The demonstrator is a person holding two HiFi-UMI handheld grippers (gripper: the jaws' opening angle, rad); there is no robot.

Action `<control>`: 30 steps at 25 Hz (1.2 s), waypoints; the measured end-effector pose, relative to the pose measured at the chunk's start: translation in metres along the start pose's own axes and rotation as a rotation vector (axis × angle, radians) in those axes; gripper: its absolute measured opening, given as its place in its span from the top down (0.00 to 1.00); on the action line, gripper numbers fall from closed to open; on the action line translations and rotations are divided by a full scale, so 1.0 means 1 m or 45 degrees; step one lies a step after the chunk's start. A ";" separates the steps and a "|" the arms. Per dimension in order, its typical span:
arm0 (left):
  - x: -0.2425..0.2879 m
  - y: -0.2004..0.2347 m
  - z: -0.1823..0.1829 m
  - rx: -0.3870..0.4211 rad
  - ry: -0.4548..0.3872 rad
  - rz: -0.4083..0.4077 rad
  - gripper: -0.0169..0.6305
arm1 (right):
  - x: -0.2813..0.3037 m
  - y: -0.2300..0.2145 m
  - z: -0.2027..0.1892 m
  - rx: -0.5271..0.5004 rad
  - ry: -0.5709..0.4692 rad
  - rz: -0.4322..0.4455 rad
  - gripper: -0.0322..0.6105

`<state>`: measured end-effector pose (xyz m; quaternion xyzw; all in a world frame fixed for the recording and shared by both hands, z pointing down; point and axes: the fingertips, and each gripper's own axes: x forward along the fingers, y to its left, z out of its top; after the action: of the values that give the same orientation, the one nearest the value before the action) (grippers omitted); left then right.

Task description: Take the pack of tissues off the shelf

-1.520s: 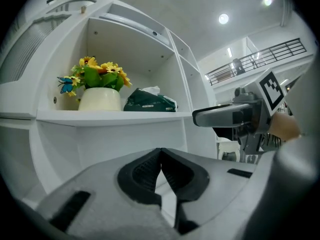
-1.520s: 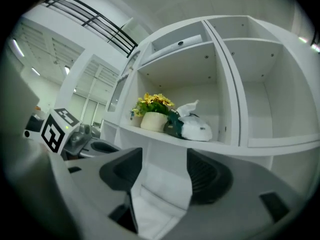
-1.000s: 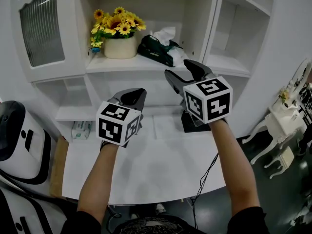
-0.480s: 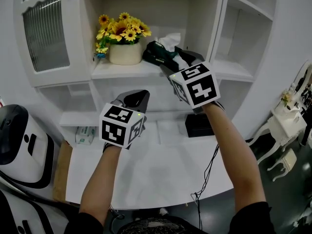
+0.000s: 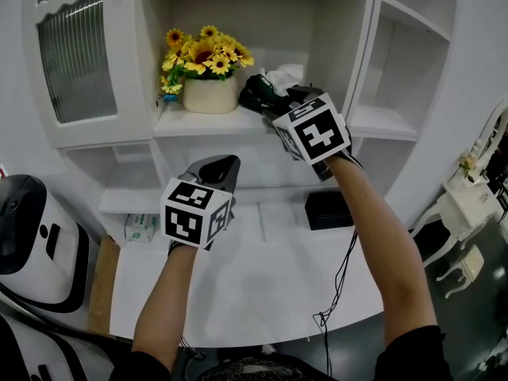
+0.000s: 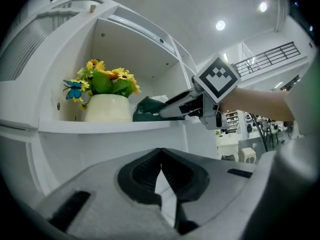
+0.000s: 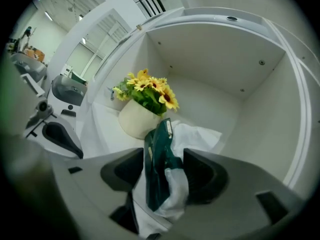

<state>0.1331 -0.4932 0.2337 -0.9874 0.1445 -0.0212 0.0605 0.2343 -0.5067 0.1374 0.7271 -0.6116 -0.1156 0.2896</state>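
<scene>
The dark green pack of tissues (image 5: 259, 94) lies on the white shelf (image 5: 190, 122), right of a flower pot, with a white tissue sticking up from it. My right gripper (image 5: 279, 100) reaches onto the shelf, and its jaws are closed against both sides of the pack (image 7: 157, 169). The left gripper view shows the same grip from the side, the right gripper (image 6: 165, 113) at the pack (image 6: 146, 109). My left gripper (image 5: 222, 165) hangs lower, in front of the shelf over the table; it is shut and holds nothing (image 6: 160, 154).
A cream pot of yellow flowers (image 5: 210, 94) stands just left of the pack. The shelf's right side wall (image 5: 361, 62) is close to my right gripper. Below lie a white table (image 5: 238, 276), a black box (image 5: 327, 209) and a small packet (image 5: 136, 227). A white machine (image 5: 28, 236) stands far left.
My right gripper rose from over the table, reached onto the shelf and closed around the tissue pack. The left gripper stayed shut and barely moved.
</scene>
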 end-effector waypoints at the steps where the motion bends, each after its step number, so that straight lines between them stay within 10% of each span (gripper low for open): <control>1: 0.000 0.001 -0.001 -0.002 -0.001 0.000 0.96 | 0.002 0.000 -0.001 -0.007 0.008 -0.002 0.56; 30: -0.027 0.004 -0.009 -0.016 0.000 -0.017 0.96 | -0.020 0.020 0.008 -0.109 -0.033 -0.065 0.87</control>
<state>0.1059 -0.4903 0.2413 -0.9887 0.1380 -0.0208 0.0540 0.2089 -0.4917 0.1381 0.7279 -0.5911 -0.1584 0.3094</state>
